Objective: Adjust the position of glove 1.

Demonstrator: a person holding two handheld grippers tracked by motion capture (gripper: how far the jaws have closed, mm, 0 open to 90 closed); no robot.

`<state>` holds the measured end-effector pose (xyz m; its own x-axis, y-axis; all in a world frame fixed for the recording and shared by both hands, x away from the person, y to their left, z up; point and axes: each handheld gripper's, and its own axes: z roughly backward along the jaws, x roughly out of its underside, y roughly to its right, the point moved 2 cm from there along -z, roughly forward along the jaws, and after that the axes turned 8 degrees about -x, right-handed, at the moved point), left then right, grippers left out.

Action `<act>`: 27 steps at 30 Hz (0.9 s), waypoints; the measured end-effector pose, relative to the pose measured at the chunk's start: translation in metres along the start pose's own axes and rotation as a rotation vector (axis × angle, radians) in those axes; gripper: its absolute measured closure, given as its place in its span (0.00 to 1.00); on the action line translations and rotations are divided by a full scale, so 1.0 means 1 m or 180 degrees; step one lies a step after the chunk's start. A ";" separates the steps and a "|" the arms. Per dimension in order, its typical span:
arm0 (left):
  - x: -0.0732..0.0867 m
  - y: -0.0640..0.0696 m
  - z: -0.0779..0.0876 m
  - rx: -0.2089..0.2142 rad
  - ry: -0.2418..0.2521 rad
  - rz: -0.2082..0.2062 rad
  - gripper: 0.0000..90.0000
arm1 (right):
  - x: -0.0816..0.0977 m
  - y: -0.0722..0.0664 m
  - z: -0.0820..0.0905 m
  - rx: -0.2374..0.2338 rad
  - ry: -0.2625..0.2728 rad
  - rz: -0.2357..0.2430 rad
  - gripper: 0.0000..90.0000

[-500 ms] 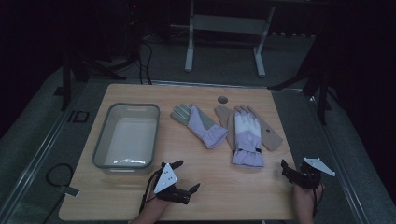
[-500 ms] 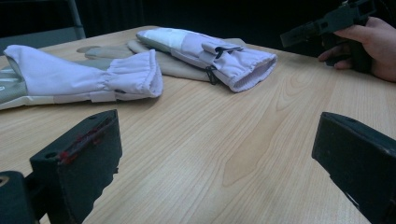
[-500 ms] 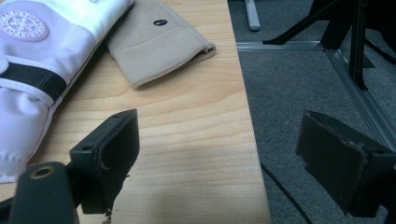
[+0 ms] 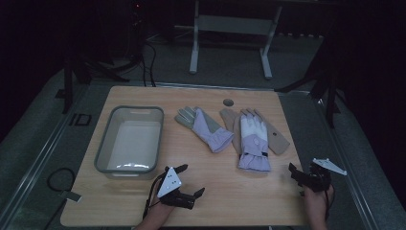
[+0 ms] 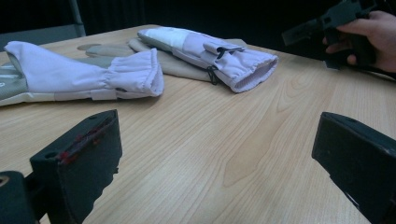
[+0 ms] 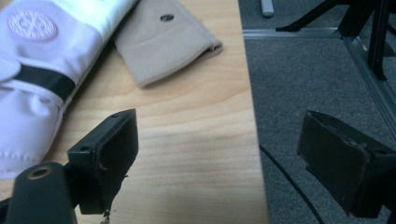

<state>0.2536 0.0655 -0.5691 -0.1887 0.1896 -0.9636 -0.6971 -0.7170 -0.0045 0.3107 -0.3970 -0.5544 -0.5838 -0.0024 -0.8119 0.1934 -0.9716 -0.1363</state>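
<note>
Centrally on the pale wood-grain table (image 4: 210,201) lie two soft lilac-and-white fabric gloves (image 4: 252,140) over flat beige ones, right of a rounded grey plastic tub (image 4: 128,139). Near, the left gripper (image 4: 188,182) and right gripper (image 4: 296,173) hover with jaws spread, holding nothing.

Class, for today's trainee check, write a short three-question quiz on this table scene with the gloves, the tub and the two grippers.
1. True or false: the grey tub holds a glove.
2. What lies under the right-hand glove? A) beige glove B) towel C) lid
3. Fill in: both the left gripper and the right gripper have jaws that are ____.

Key: 1 false; 2 A; 3 open.
</note>
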 end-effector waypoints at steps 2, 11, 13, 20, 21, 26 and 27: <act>0.000 0.000 0.000 0.0003 -0.0002 0.0000 0.02 | -0.003 -0.001 0.004 0.0002 0.0035 0.0010 0.14; 0.000 0.000 0.000 0.0001 0.0002 0.0011 0.02 | -0.034 -0.014 0.019 -0.0207 0.0148 0.0163 0.14; 0.000 0.000 0.000 0.0002 -0.0002 0.0009 0.02 | -0.045 -0.020 0.021 -0.0230 0.0166 0.0275 0.13; 0.000 -0.001 0.000 0.0007 -0.0006 0.0035 0.02 | -0.083 -0.044 0.026 -0.0376 0.0221 0.0551 0.16; 0.000 -0.001 0.000 0.0009 -0.0007 0.0039 0.02 | -0.088 -0.048 0.027 -0.0369 0.0268 0.0579 0.16; 0.000 0.000 0.000 0.0014 0.0000 0.0034 0.02 | -0.109 -0.070 0.025 -0.0414 0.0344 0.0748 0.18; 0.000 0.000 0.000 0.0019 -0.0003 0.0029 0.02 | -0.115 -0.077 0.021 -0.0582 0.0295 0.0736 0.16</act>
<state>0.2539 0.0654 -0.5692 -0.1957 0.1838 -0.9633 -0.6994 -0.7147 0.0057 0.3466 -0.3267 -0.4392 -0.4349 -0.1888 -0.8805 0.4565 -0.8891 -0.0348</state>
